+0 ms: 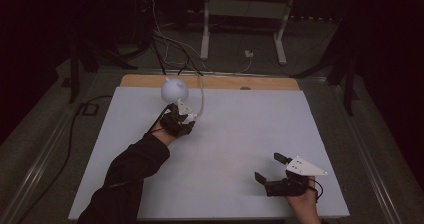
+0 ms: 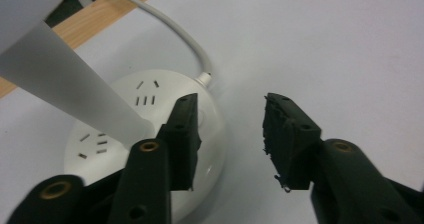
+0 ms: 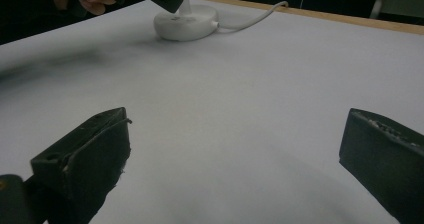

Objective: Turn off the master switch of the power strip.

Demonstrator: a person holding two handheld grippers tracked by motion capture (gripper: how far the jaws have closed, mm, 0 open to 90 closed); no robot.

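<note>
In the high view, the lamp is seen at the far left of the tabletop, with the left tool just beside it. In the left gripper view, the lamp base is met by 1 jaw of the open left tool. In the right gripper view, the right tool is held wide open, gripping nothing.

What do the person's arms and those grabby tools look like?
Each hand holds a black tool with two chunky jaws. The left tool and the right tool each carry a pale three-cornered plate on top. The jaws have brass-coloured screw holes and rough, worn black pads. The left arm wears a dark long sleeve.
</note>
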